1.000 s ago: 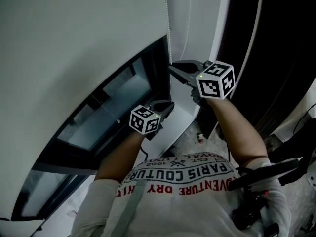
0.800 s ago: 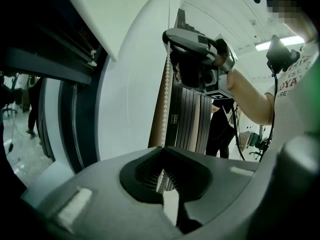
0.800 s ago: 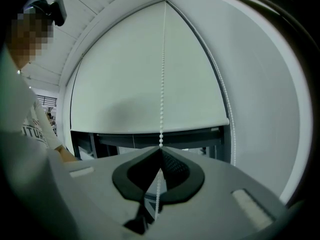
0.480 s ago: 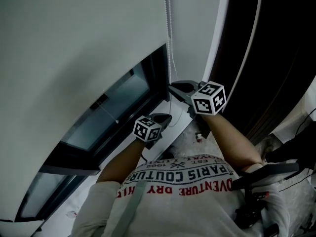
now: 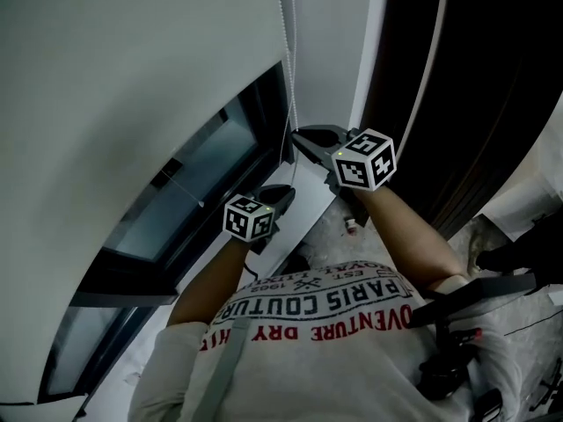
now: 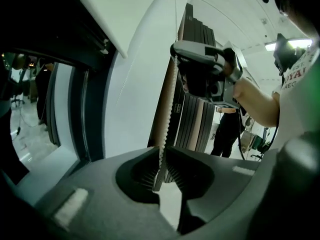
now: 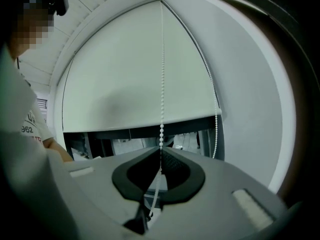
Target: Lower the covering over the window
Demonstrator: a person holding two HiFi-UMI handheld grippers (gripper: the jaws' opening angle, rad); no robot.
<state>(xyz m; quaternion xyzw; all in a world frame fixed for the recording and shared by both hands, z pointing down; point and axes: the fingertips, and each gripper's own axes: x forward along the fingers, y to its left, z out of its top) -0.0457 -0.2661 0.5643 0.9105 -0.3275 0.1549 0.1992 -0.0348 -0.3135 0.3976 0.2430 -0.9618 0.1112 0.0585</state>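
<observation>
White lettered T-shirt (image 5: 299,359), grey left gripper (image 5: 287,192), right gripper (image 5: 297,135)

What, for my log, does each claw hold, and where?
Right claw pinches the bead chain low down, between its tips. Left claw, jaws just been opening, has chain between its tips; grip unclear.

Head view looks steeply down; gripper views (close) share the chain (image 7: 161,84).

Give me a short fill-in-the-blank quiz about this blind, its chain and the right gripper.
The right gripper is shut on the bead ___.
The roller blind covers the window's ___ part.
The right gripper's marker cube is black and ___.
Missing words: chain; upper; white.
</observation>
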